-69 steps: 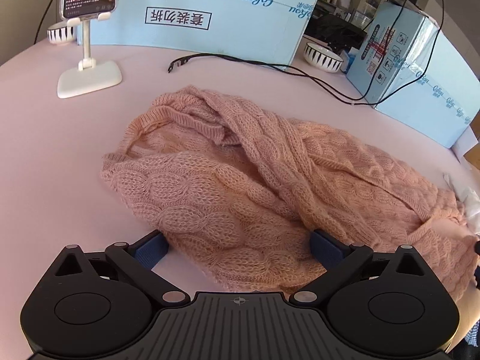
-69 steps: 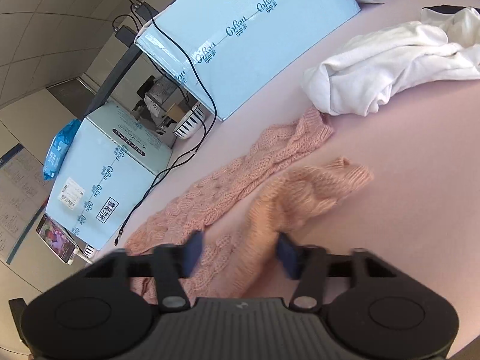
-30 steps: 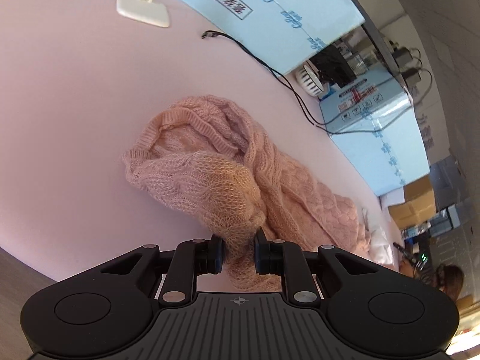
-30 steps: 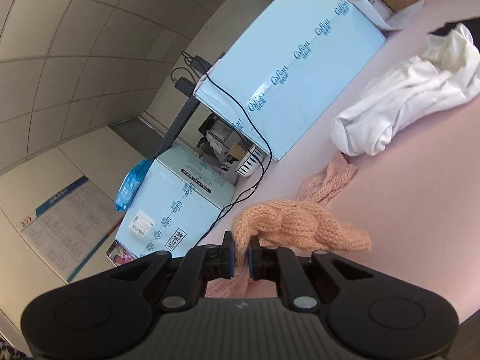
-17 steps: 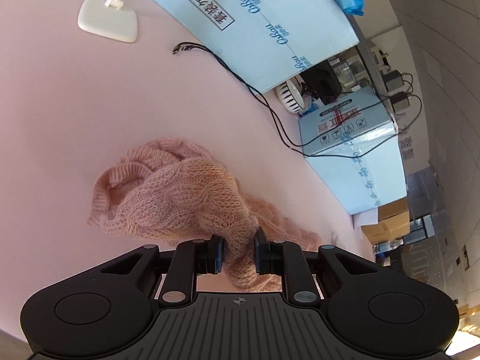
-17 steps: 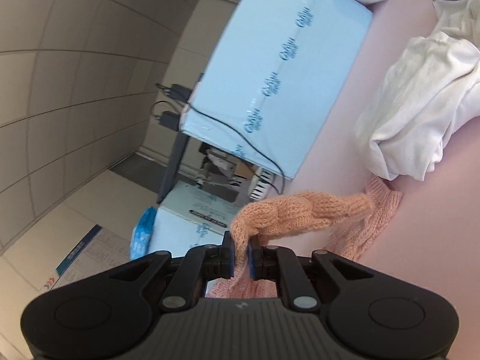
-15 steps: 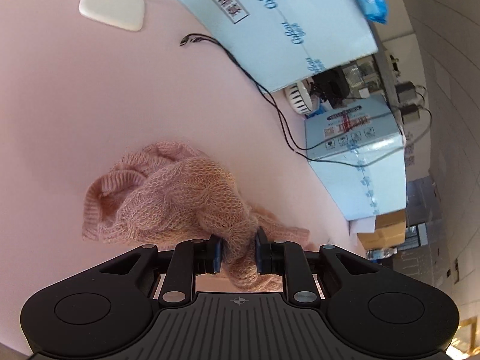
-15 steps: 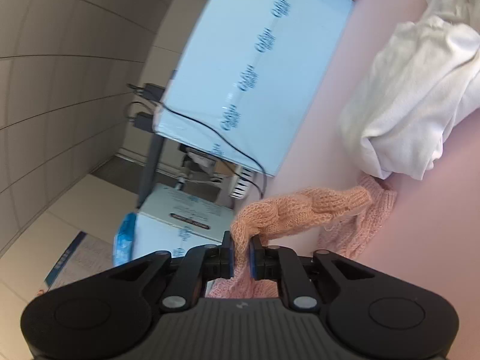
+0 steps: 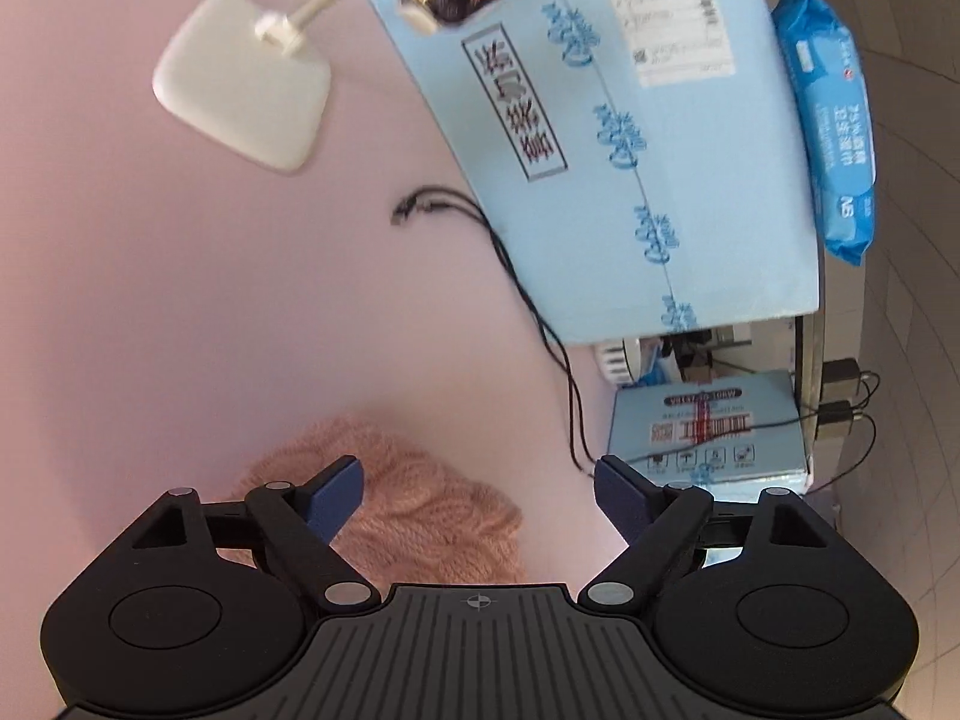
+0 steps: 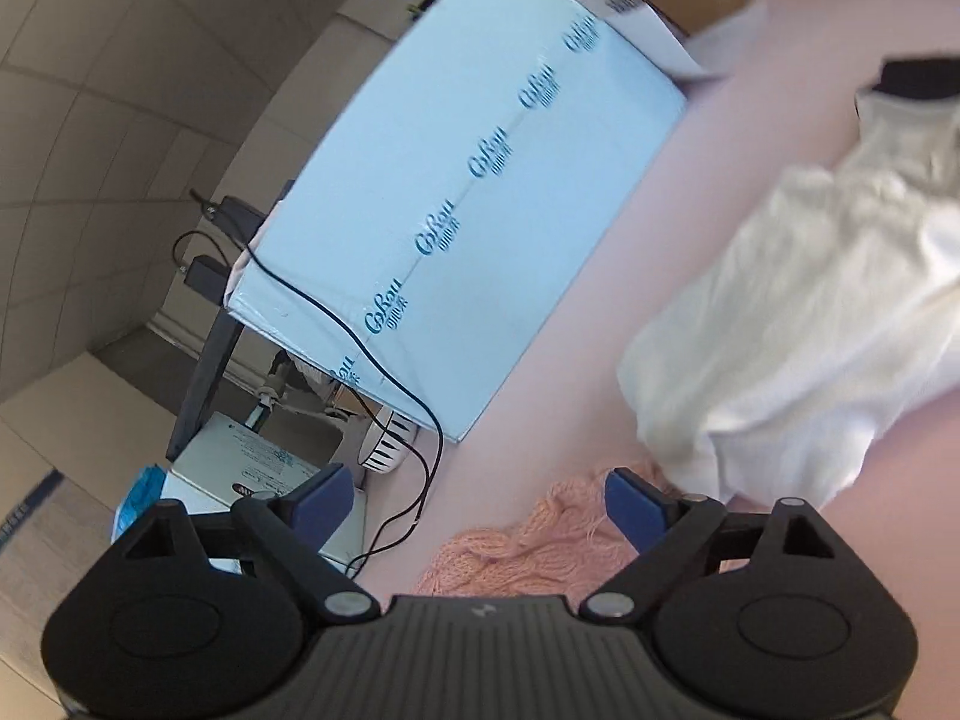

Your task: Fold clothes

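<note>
A pink cable-knit sweater (image 9: 414,510) lies on the pale pink table (image 9: 180,300), low in the left wrist view, just under my left gripper (image 9: 477,495). Its jaws are opening wide and the pads no longer press the knit. In the right wrist view another part of the pink sweater (image 10: 528,546) lies below my right gripper (image 10: 477,498), whose jaws are also opening, free of the knit. Most of the sweater is hidden behind both gripper bodies.
A white garment (image 10: 798,324) is heaped at the right. Light blue cartons (image 9: 630,138) (image 10: 456,204) stand along the table's far side, with a black cable (image 9: 528,300), a white phone stand (image 9: 246,102), a striped bowl (image 10: 390,444) and a blue wipes pack (image 9: 834,126).
Both grippers held folds of the pink sweater half a second ago; now both have let go and stand wide apart, and the knit has dropped onto the table beneath them.
</note>
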`<state>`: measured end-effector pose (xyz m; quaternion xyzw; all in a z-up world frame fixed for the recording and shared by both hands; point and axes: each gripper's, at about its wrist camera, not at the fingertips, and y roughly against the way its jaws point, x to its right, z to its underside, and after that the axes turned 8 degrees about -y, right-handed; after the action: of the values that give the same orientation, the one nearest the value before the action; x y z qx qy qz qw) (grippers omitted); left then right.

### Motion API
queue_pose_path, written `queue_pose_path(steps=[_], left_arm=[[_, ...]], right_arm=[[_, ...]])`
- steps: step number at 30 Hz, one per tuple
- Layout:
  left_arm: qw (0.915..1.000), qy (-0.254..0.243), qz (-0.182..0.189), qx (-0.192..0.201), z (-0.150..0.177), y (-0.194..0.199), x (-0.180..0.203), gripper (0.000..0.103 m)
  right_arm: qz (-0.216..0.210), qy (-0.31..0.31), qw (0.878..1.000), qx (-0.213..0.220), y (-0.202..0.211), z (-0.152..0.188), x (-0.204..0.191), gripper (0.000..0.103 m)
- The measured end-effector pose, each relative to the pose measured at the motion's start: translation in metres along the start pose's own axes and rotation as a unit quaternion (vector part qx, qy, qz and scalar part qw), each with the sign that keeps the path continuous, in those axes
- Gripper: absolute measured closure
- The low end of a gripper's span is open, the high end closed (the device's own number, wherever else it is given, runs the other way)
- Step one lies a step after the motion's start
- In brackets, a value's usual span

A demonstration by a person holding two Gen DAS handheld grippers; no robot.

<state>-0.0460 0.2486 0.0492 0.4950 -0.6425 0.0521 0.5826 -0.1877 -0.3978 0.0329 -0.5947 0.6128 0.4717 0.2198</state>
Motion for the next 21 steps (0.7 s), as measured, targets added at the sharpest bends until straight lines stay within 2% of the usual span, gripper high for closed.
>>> queue_pose_path(steps=[1,4,5,6,8,9,10,11,13,14,16,20,21], left_arm=[[1.0000,-0.008,0.000,-0.001,0.002,0.003,0.001,0.015],[0.9984,-0.038,0.004,-0.043,0.020,0.006,0.005,0.014],[0.9970,-0.047,0.008,-0.062,0.030,0.006,0.006,0.014],[0.9951,-0.057,0.013,-0.080,0.041,0.006,0.007,0.014],[0.9925,-0.069,0.014,-0.100,0.057,0.007,0.007,0.014],[0.9911,-0.072,0.013,-0.111,0.067,0.007,0.007,0.014],[0.9902,-0.074,0.015,-0.118,0.073,0.007,0.006,0.014],[0.9885,-0.077,0.019,-0.129,0.082,0.007,0.005,0.014],[0.9837,-0.084,0.024,-0.157,0.096,0.003,0.002,0.014],[0.9807,-0.088,0.027,-0.172,0.101,0.001,0.001,0.014],[0.9777,-0.086,0.027,-0.189,0.108,-0.002,-0.005,0.014],[0.9794,-0.066,0.035,-0.188,0.110,-0.001,-0.020,0.014],[0.9801,-0.059,0.039,-0.186,0.110,0.001,-0.023,0.014]], right_arm=[[0.003,0.014,1.000,-0.021,-0.002,-0.001,-0.001,0.010],[0.007,0.025,0.996,-0.086,-0.019,0.002,0.000,0.010],[0.020,0.022,0.995,-0.098,-0.028,0.003,0.002,0.011],[0.035,0.020,0.995,-0.094,-0.032,0.005,0.002,0.011],[0.097,0.033,0.994,-0.037,-0.043,0.013,0.002,0.012],[0.128,0.062,0.990,-0.012,-0.048,0.021,-0.001,0.014],[0.137,0.089,0.987,-0.004,-0.054,0.026,-0.004,0.014],[0.146,0.115,0.983,0.004,-0.060,0.032,-0.007,0.020],[0.145,0.141,0.979,0.013,-0.069,0.038,-0.007,0.060],[0.142,0.151,0.978,0.015,-0.073,0.041,-0.007,0.091],[0.144,0.134,0.980,0.031,-0.071,0.037,-0.006,0.090],[0.094,0.149,0.980,0.098,-0.031,0.029,-0.025,0.091],[0.082,0.145,0.981,0.101,-0.024,0.024,-0.030,0.091]])
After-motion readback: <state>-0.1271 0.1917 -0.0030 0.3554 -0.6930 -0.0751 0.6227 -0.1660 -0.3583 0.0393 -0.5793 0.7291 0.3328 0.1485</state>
